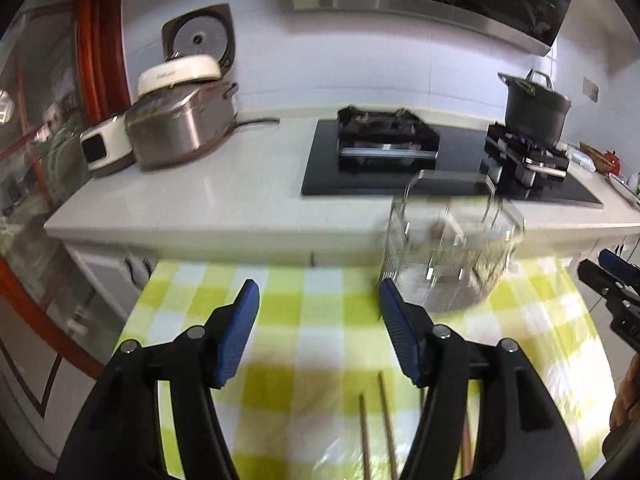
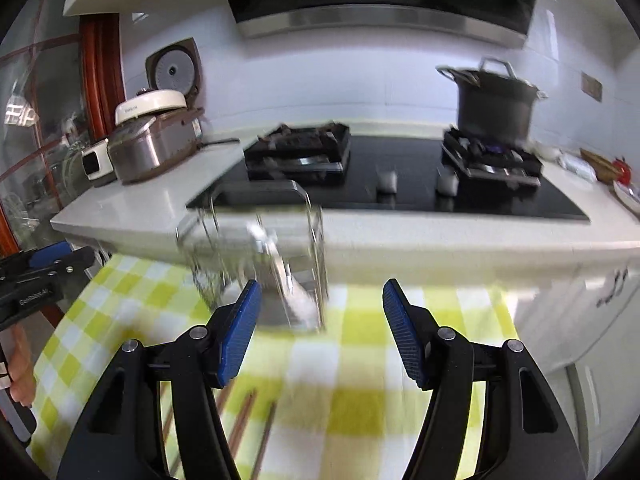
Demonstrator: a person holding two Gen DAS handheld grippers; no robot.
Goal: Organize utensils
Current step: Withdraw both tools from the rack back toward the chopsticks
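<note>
Checked tablecloth (image 1: 320, 320) under chopsticks (image 1: 386, 432) and wire basket (image 1: 448, 256), both tools wide, empty.

On the black body of my left hand-held gripper (image 2: 30, 300), seen from the right wrist view, there is small white lettering that seems to read "GenRobot.AI", though I can't be sure of every letter. The white lid of the rice cooker (image 2: 150, 106) carries a short brand word, too blurred to read in either view.
</note>
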